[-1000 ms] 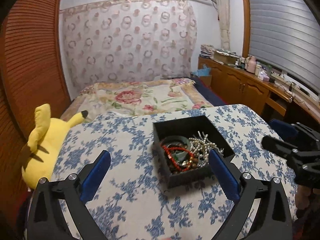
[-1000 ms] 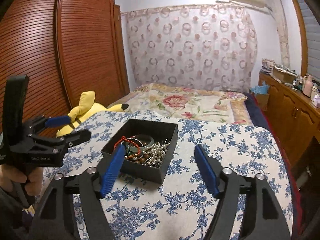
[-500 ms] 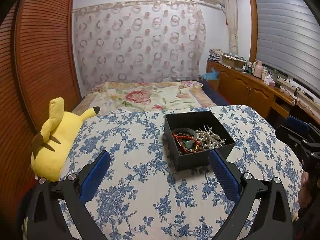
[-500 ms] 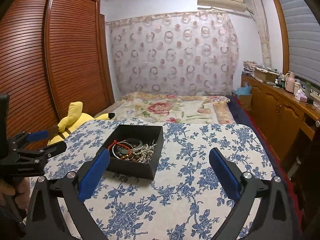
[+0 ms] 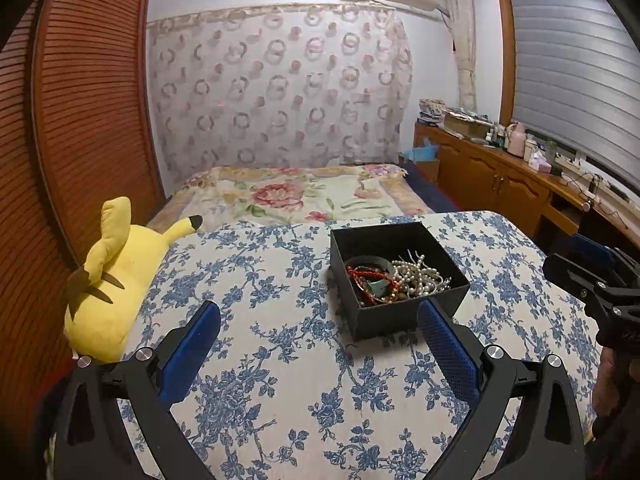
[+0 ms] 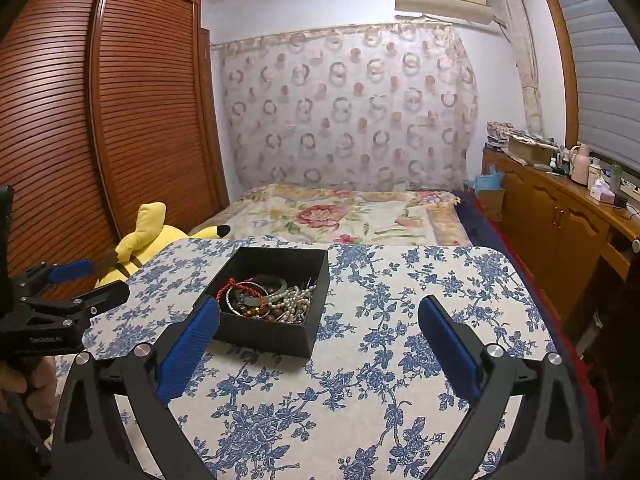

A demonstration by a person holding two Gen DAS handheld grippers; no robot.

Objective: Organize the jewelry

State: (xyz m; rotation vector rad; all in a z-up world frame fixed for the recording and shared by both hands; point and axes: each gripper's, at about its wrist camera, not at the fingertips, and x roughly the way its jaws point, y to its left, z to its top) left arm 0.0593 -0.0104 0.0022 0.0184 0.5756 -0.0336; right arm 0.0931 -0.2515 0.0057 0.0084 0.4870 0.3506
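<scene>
I held my left tool (image 5: 318,350) and right tool (image 6: 318,344) spread wide and empty, short of the black jewelry box (image 6: 276,300) ahead between them on the table (image 6: 400,360), judging I should single out one strand from the tangle.

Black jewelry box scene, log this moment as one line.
left gripper open, empty | right gripper open, empty | jewelry piled in open black square box on floral tablecloth
</scene>
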